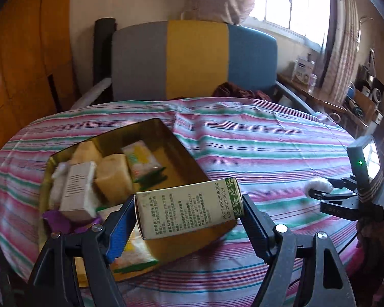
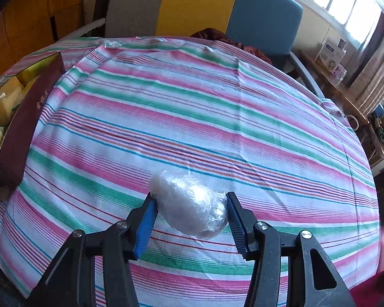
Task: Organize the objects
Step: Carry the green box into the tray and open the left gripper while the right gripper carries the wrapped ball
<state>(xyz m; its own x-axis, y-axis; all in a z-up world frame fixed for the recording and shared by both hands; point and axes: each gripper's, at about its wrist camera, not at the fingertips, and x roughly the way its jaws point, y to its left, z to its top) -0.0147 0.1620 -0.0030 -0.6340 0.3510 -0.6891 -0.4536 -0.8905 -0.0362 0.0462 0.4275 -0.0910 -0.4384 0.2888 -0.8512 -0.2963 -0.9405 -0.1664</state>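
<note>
My left gripper (image 1: 189, 211) is shut on a pale green-and-cream carton (image 1: 189, 208) with printed text, held crosswise above the near right corner of an open gold-lined box (image 1: 189, 153). Inside the box lie several small cartons, yellowish blocks and packets. My right gripper (image 2: 190, 211) is shut on a white wad wrapped in clear plastic (image 2: 192, 204), just over the striped cloth. In the left wrist view the right gripper (image 1: 320, 190) shows at the right edge with the white wad (image 1: 317, 186) at its tip. The box's maroon outer wall (image 2: 25, 117) stands at the far left of the right wrist view.
A round table under a pink, green and white striped cloth (image 2: 204, 117) fills both views. A chair with grey, yellow and blue panels (image 1: 194, 61) stands behind it with a dark red cloth (image 1: 240, 92) on its seat. A cluttered shelf (image 1: 355, 102) runs along the window side.
</note>
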